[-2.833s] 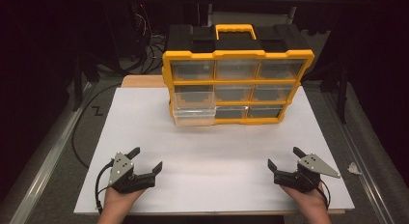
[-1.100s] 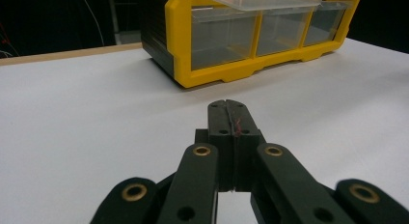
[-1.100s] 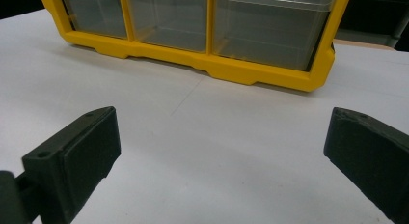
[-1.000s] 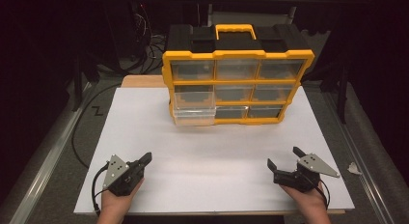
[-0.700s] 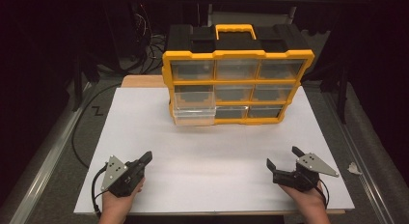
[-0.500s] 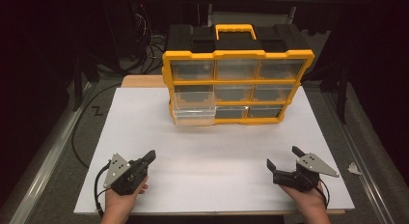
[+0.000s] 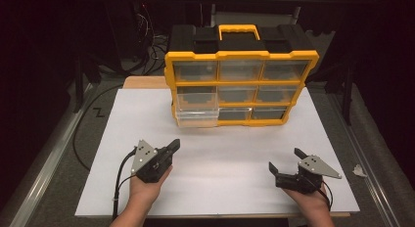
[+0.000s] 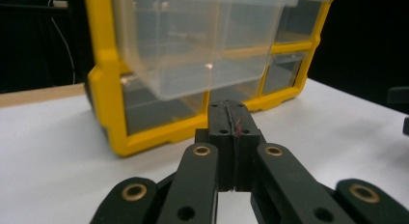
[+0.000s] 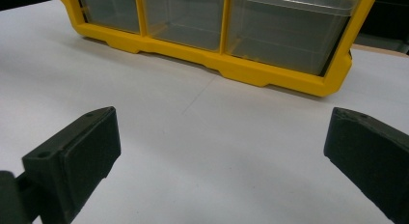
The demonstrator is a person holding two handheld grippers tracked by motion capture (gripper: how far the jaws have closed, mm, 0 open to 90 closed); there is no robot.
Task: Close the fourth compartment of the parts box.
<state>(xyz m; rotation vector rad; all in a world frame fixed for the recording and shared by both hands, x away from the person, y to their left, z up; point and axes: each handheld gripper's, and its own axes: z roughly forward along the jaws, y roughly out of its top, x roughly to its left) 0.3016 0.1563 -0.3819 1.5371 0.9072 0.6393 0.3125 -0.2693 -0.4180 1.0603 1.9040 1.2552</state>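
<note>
Since 2.8 s ago, left gripper [image 7: 172,145] has gone from spread to jaws pressed together, empty, aimed at yellow organizer [image 7: 240,85] w/ bottom-left clear drawer [image 7: 197,114] pulled out, at back-centre of white table [image 7: 220,158]. Right gripper [image 7: 285,161]: jaws wide apart, empty, near front-right edge.

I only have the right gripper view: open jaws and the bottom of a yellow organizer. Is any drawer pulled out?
Observer: Yes. In the high view the bottom-left drawer sticks out of the organizer.
Operator: What is the left gripper doing?
Observer: The left gripper is shut, empty, its tips aimed toward that drawer.
Operator: Is it touching the drawer?
Observer: No. Bare white table lies between them.
Operator: Anything inside the drawer?
Observer: The left gripper view shows it clear, with nothing visible inside.
</note>
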